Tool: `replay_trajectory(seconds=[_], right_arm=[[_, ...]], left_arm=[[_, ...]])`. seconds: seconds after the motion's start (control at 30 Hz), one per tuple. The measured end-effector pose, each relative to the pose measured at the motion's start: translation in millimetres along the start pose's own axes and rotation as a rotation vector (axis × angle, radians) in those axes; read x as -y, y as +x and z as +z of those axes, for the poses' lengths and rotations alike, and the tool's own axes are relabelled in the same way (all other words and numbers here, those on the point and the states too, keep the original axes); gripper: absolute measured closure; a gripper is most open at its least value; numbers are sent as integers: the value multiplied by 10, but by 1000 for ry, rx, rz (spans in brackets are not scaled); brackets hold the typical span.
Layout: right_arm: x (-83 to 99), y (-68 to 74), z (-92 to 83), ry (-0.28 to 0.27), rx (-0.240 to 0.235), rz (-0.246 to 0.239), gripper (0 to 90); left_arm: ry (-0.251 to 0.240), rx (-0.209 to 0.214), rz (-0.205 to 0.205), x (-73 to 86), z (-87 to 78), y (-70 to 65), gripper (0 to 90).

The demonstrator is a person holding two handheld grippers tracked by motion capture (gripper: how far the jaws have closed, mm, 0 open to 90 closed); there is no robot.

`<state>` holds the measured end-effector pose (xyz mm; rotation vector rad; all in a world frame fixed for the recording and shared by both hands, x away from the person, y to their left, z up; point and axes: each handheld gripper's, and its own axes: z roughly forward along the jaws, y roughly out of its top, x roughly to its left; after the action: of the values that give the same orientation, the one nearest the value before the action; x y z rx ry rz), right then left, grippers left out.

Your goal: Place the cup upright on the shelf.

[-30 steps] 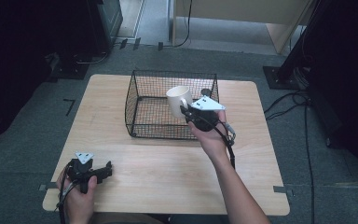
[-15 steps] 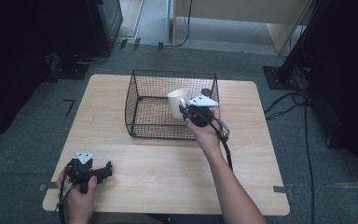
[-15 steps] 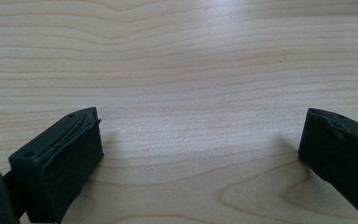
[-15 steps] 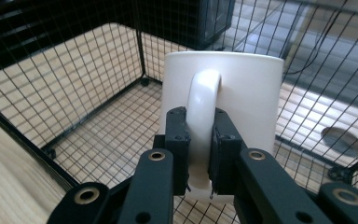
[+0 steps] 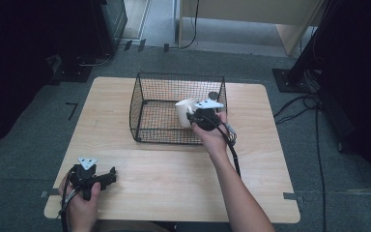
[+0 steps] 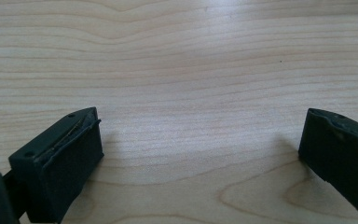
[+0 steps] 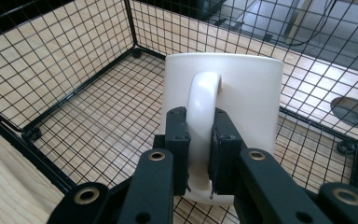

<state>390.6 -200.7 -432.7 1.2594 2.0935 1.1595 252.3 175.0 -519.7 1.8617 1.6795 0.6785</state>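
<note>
Since a second ago the right tool has carried the white mug a little further over the near right side of the black wire basket, and the mug now sits slightly lower against the mesh. The left tool has not shifted; it rests near the front left corner of the wooden worktop, its jaws wide apart with bare wood between them.

In the right gripper view, the right tool is clamped on the mug's handle, one jaw on each side of the loop. The mug hangs directly ahead of the jaws, upright, its body on the far side of the handle. It appears to be held above the basket floor rather than resting on it, so the way down looks open. The right hand is by far the nearer to the basket.
</note>
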Motion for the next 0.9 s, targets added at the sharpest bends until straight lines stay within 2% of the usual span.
replay_trajectory(seconds=[0.17,0.27,0.4,0.47,0.53,0.57,0.67,0.9], right_arm=[[22,-12,29,32,14,7,807],[45,-23,34,24,12,16,806],[70,-53,20,32,25,62,798],[65,-56,2,46,56,70,772],[54,-46,-17,57,54,90,729],[46,-36,-31,61,67,87,715],[44,-30,-45,74,114,69,749],[46,-56,-59,67,132,87,759]], left_arm=[[0,0,0,0,0,0,0],[0,0,0,0,0,0,0],[0,0,0,0,0,0,0],[0,0,0,0,0,0,0],[0,0,0,0,0,0,0],[0,0,0,0,0,0,0],[0,0,-1,0,0,-1,0],[0,1,-1,0,0,-1,0]])
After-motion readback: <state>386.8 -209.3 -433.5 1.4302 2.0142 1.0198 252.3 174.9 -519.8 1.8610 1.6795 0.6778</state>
